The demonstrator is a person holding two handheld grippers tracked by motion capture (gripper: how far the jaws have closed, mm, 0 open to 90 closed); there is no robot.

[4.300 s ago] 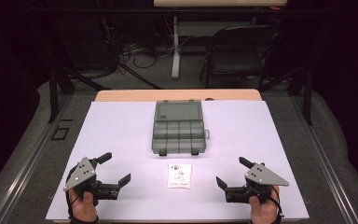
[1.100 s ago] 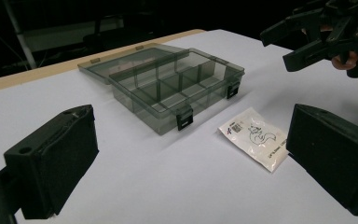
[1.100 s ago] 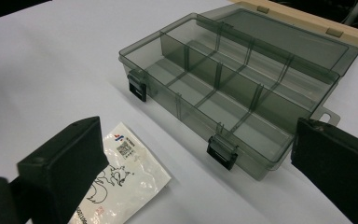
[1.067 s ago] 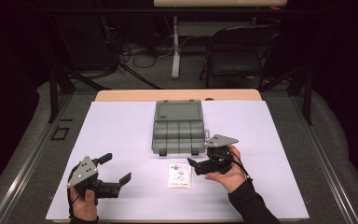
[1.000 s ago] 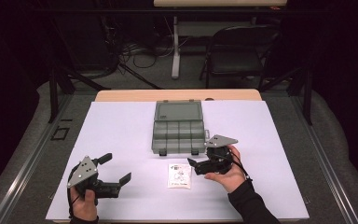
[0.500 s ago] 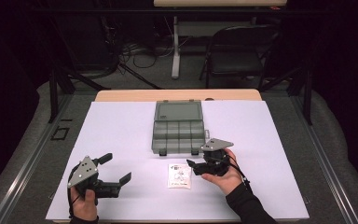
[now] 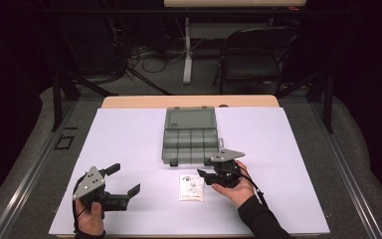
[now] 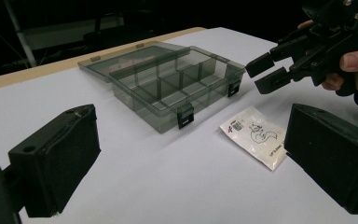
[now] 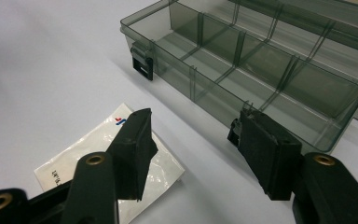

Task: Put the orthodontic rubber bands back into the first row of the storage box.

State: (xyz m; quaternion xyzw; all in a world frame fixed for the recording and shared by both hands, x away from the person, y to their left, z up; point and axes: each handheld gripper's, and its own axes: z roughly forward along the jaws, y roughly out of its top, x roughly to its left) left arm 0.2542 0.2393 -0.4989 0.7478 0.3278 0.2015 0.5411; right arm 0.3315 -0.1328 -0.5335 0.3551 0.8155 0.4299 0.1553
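The jaws of the right gripper point(image 9: 191, 154), which have just been closing, stand half-spread with nothing between them above the small flat white printed plastic packet point(image 7: 191, 187), light, limp and slippery on the white table sheet point(image 7: 129, 134) before the open smoky-grey compartment box point(image 7: 190, 139), best pinched at an edge.

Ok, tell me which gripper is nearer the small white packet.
Right. The right gripper hovers just beside the white packet, fingers half open above its edge. The left gripper sits well off to its left, open.
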